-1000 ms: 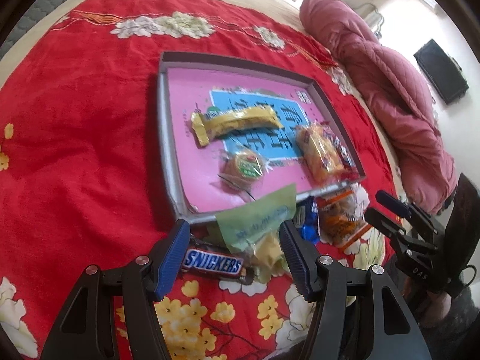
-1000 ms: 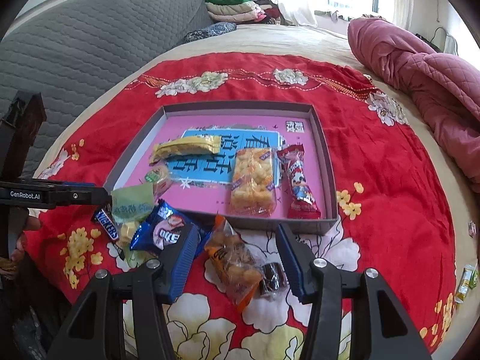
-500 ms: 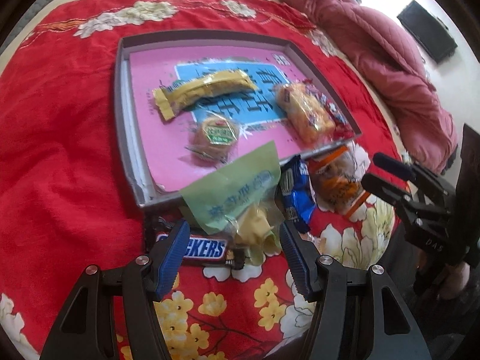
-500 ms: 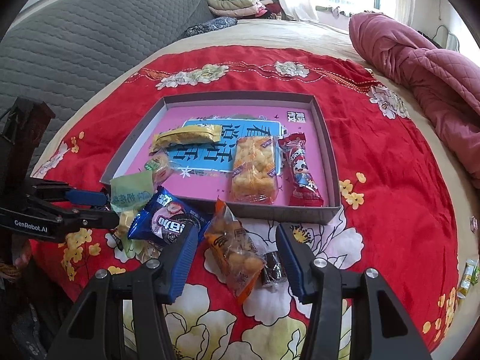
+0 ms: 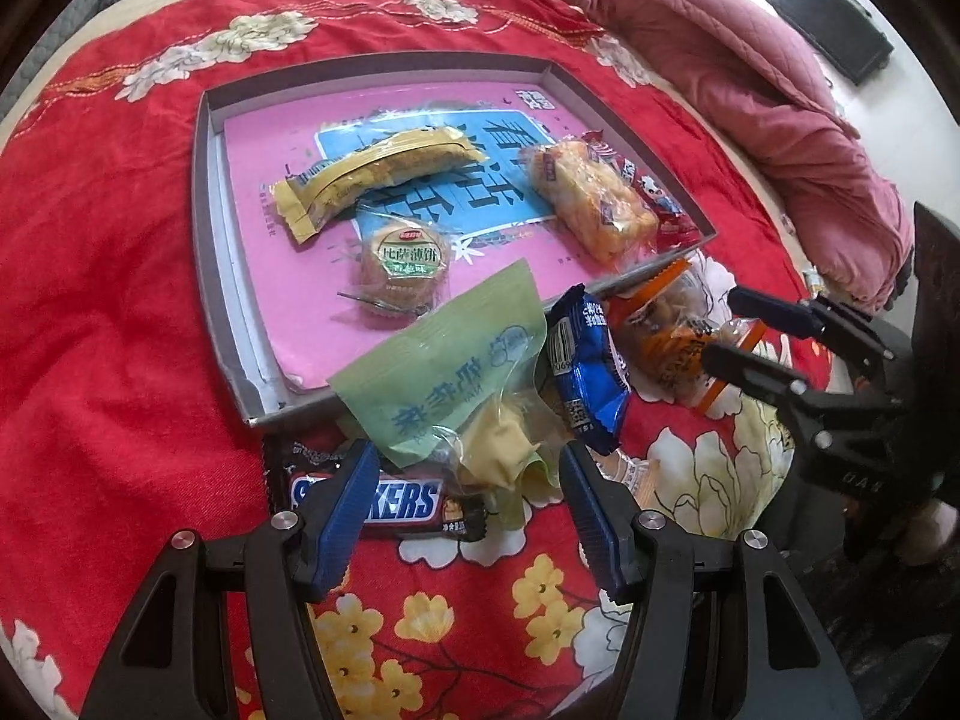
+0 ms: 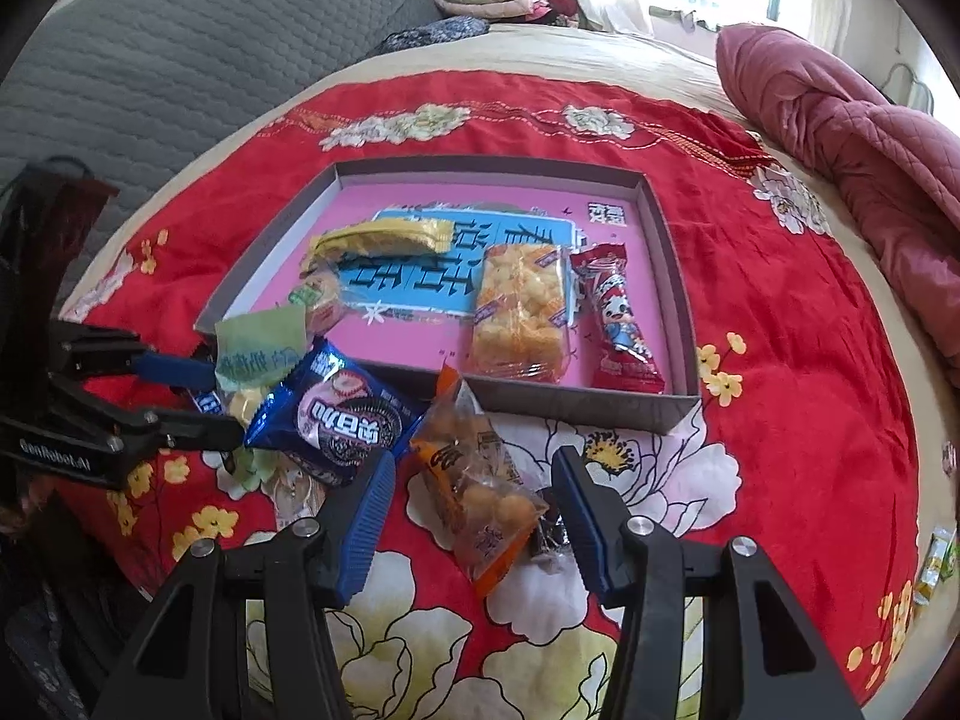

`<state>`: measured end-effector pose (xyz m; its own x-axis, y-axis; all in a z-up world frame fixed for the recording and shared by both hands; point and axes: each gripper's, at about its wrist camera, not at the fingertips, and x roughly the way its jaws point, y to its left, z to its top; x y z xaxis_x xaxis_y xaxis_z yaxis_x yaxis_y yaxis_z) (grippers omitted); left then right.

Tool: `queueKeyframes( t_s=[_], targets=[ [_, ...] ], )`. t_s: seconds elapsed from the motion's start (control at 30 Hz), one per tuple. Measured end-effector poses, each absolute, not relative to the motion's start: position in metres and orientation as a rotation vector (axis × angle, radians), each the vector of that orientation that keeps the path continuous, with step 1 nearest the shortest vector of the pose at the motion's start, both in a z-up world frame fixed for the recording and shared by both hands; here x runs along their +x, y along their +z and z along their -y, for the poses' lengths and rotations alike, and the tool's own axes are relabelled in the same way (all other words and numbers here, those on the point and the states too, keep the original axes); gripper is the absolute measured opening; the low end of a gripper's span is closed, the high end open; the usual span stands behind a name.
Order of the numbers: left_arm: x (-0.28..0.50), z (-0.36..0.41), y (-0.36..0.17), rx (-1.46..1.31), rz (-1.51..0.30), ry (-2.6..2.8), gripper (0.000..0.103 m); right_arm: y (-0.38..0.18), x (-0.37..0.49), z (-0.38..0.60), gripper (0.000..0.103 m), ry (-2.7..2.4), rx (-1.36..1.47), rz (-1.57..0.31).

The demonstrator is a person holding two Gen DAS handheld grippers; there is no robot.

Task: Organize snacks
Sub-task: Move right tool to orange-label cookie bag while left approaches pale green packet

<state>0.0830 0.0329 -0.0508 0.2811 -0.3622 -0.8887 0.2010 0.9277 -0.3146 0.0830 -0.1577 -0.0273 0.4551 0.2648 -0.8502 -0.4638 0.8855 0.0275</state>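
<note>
Since earlier frame, our left gripper [image 5: 468, 501] rolled; tray [image 5: 207, 228] now sits squarer, upper centre. Jaws open, gripping nothing. Green packet [image 5: 444, 360] lies just above jaws, centre frame, long axis slanting upper right. Our right gripper [image 6: 474, 510] open, straddling orange packet [image 6: 480, 486].

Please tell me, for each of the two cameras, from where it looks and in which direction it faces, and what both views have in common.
Left wrist: sits on the left gripper, looks down over the green packet and Snickers bar toward the tray; the right gripper shows at right.
Right wrist: sits on the right gripper, looks down over the orange packet toward the tray; the left gripper shows at left.
Shared: tray, green packet, blue Oreo pack, red blanket.
</note>
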Motion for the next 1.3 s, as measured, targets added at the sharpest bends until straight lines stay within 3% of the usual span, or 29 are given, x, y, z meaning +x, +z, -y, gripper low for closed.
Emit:
queueKeyframes(
  t_s=[0.3, 0.57, 1.3],
  targets=[
    [0.082, -0.031, -0.052, -0.152, -1.233, -0.414, 0.064, -0.042, 0.083, 0.151, 0.054, 0.492, -0.279, -1.006],
    [0.083, -0.03, -0.054, -0.158, -1.236, -0.426, 0.064, -0.04, 0.074, 0.143, 0.04, 0.575, -0.286, -0.983],
    [0.087, -0.039, -0.056, -0.198, -1.234, -0.423, 0.064, -0.045, 0.063, 0.137, 0.04, 0.629, -0.413, -0.94]
  ],
)
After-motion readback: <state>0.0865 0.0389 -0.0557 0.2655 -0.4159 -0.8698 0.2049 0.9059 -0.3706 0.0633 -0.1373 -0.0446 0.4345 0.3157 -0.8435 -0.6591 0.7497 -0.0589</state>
